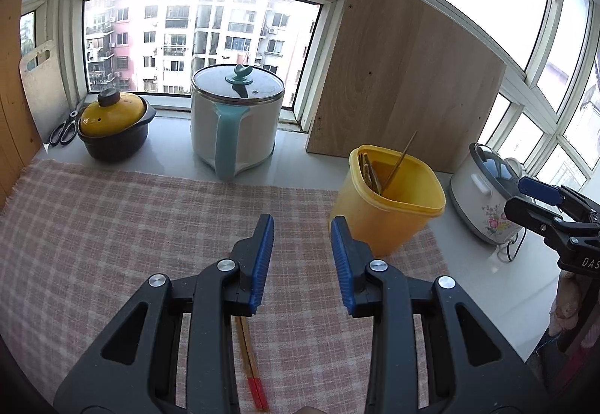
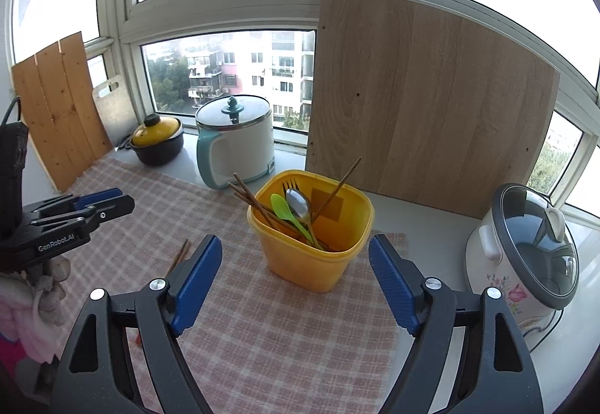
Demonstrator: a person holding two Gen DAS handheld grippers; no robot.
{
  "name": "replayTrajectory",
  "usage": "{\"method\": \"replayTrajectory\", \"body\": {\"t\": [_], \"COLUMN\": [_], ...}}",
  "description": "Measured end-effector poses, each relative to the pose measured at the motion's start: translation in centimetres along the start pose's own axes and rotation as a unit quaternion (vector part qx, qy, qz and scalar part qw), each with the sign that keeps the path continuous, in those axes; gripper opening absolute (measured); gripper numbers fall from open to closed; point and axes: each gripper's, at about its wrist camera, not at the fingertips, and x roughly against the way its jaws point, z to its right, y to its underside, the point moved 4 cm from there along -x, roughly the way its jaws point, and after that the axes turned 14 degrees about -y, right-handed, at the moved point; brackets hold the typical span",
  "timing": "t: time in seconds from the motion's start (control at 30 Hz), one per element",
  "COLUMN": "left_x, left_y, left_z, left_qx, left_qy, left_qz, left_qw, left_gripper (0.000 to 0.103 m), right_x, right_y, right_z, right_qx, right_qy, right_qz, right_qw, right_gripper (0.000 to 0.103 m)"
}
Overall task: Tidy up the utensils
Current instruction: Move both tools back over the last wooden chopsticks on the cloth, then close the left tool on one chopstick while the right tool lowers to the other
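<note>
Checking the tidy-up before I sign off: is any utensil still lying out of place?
Yes. A pair of chopsticks still lies flat on the checked cloth, below the open left gripper, while the other utensils stand in the yellow container. The right gripper is open and empty too.

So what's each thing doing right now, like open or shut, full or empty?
Left gripper: open, holding nothing.
Right gripper: open, holding nothing.
Yellow utensil bin: upright, lidless, holds fork, spoons and chopsticks.
Loose chopsticks: flat on the checked cloth, outside the bin.
Electric pot: lid on.
Clay pot: yellow lid on.
Rice cooker: lid shut.
Scissors: closed.
</note>
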Motion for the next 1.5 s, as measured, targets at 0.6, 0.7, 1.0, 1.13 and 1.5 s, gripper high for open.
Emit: {"method": "replayTrajectory", "body": {"t": [0.6, 0.7, 1.0, 1.13, 1.5], "left_x": [-8.0, -9.5, -12.4, -12.9, -13.9], "left_y": [10.0, 10.9, 12.2, 12.3, 11.8], "left_z": [-6.4, -6.1, -4.7, -4.5, -4.3], "left_qx": [0.008, 0.001, -0.042, -0.047, -0.062], "left_qy": [-0.016, -0.015, -0.038, -0.038, -0.043], "left_qz": [-0.161, -0.18, -0.201, -0.2, -0.19], "left_qw": [0.9867, 0.9836, 0.978, 0.978, 0.9788], "left_gripper": [0.031, 0.031, 0.031, 0.031, 0.028], "right_x": [-5.1, -6.2, -7.5, -7.7, -9.3], "right_y": [5.6, 6.8, 8.6, 8.9, 9.3], "right_z": [-4.2, -4.3, -3.5, -3.2, -4.3], "right_qx": [-0.01, -0.029, -0.06, -0.067, -0.081], "right_qy": [-0.016, -0.03, -0.034, -0.032, -0.048], "right_qz": [-0.044, -0.066, -0.095, -0.098, -0.116], "right_qw": [0.999, 0.997, 0.993, 0.992, 0.989], "right_gripper": [0.08, 0.08, 0.08, 0.08, 0.08]}}
